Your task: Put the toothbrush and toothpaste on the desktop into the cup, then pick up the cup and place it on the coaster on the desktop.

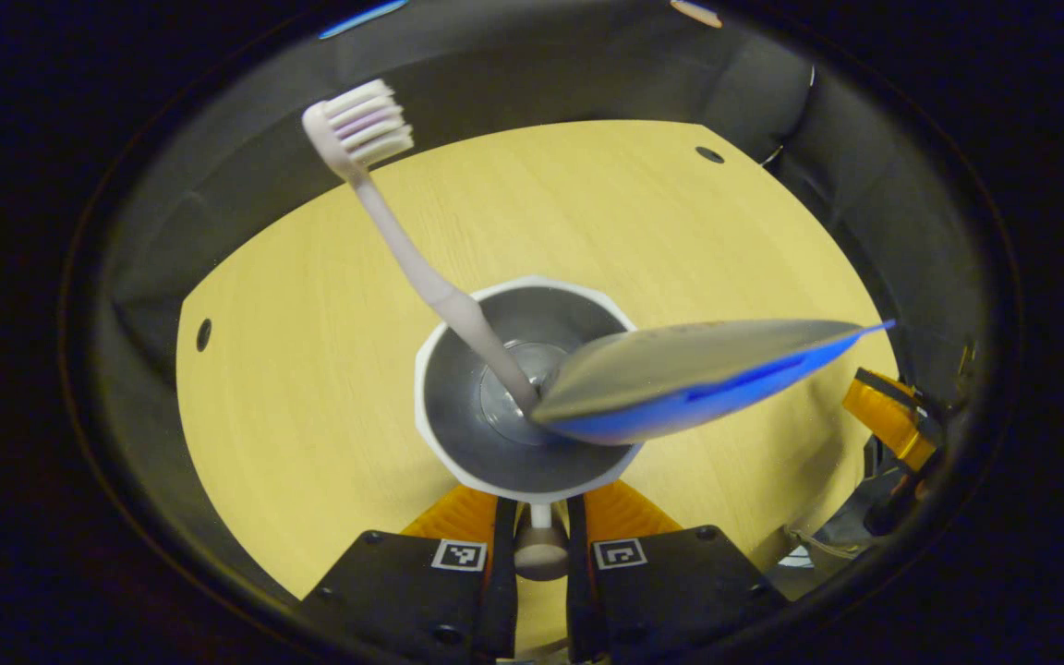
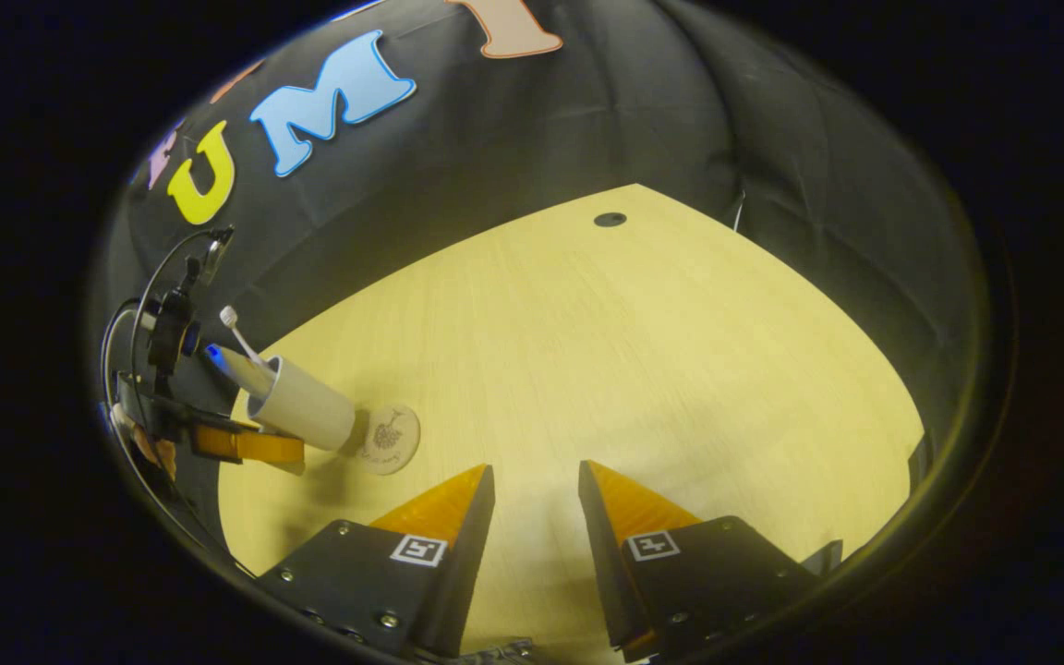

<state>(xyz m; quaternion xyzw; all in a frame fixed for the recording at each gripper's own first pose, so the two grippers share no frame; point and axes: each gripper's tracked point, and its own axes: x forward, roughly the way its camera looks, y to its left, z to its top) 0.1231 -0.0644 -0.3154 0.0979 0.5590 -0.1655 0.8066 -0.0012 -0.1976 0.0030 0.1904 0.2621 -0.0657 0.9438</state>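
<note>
left claw (image 1: 541,517) nearest the lens in left gripper view, fingers (image 1: 458,513) close together at the rim of the cup (image 1: 458,434), whether both press the wall cannot tell. cup seen from above, white faceted rim, grey inside. toothbrush (image 1: 412,259) inside cup, handle end at the bottom, bristle head up and leaning toward upper left. toothpaste (image 1: 680,379) also inside cup, cap end down, flat crimped tail sticking out to the right over the rim. yellow wood tabletop (image 1: 310,388) beneath.

right gripper view: right claw (image 2: 537,485) open, holding nothing, hovering over bare tabletop (image 2: 634,351). far left, left claw (image 2: 246,445) beside the cup (image 2: 306,406), toothbrush (image 2: 238,332) and toothpaste (image 2: 235,362) poking out of its top. round coaster (image 2: 389,438) at the cup's base, touching or partly beneath, cannot tell which.
</note>
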